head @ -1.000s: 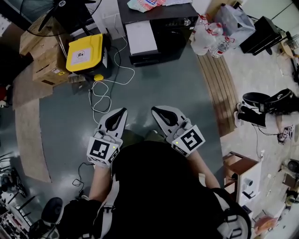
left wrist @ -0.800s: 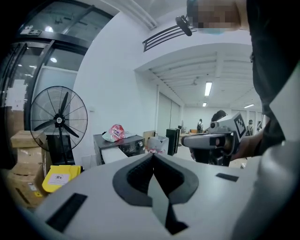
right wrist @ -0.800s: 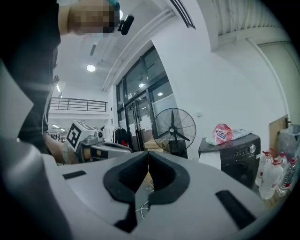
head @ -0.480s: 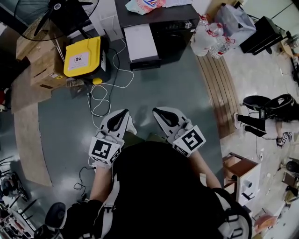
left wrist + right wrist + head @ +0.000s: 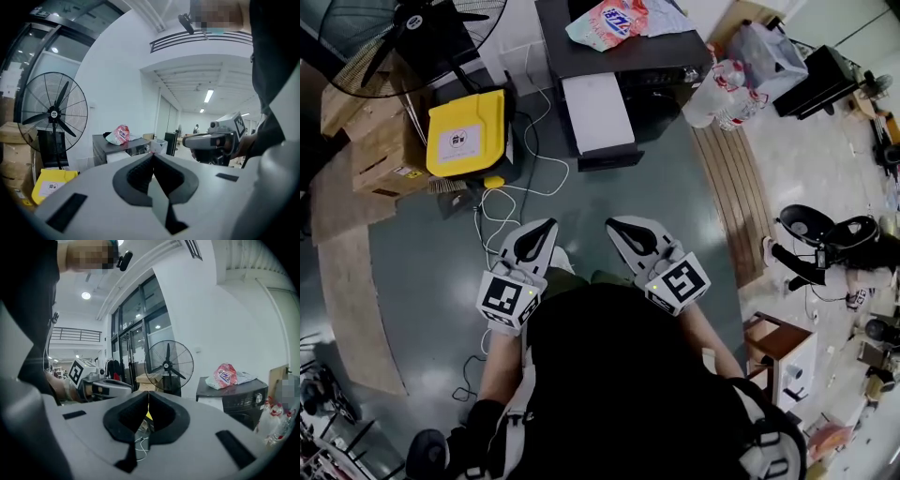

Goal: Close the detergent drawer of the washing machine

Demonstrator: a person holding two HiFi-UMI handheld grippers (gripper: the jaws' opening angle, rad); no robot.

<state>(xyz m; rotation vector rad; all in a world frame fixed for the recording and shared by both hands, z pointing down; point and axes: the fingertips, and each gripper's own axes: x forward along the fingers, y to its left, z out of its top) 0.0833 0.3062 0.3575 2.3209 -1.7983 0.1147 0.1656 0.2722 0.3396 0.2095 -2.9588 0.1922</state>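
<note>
Compared with the earlier head view, the washing machine [image 5: 661,56] lies lower in the picture and more of its dark top shows, while both grippers hold the same place in front of the person's body. The detergent drawer [image 5: 598,112] is a white rectangle that projects from the left part of the machine's front, out over the floor [image 5: 666,206]; it is not pushed in. A pink-and-white detergent bag [image 5: 614,21] lies on the machine's top. The machine stands at the far edge of the grey floor, against the white wall.

The left gripper [image 5: 548,225] and right gripper [image 5: 611,223] are held side by side, pointing toward the machine and well apart from the drawer. In each gripper view the two jaws are pressed together at the tips, with nothing between them.

Left of the machine, a yellow box [image 5: 467,134] sits beside stacked cardboard boxes [image 5: 380,155], with a standing fan [image 5: 412,28] behind them at the floor's far left corner. A white cable [image 5: 511,192] loops across the floor between the yellow box and the left gripper. Right of the machine stands a pack of plastic bottles [image 5: 722,89], and a strip of wooden boards [image 5: 741,178] runs along the floor's right edge.
</note>
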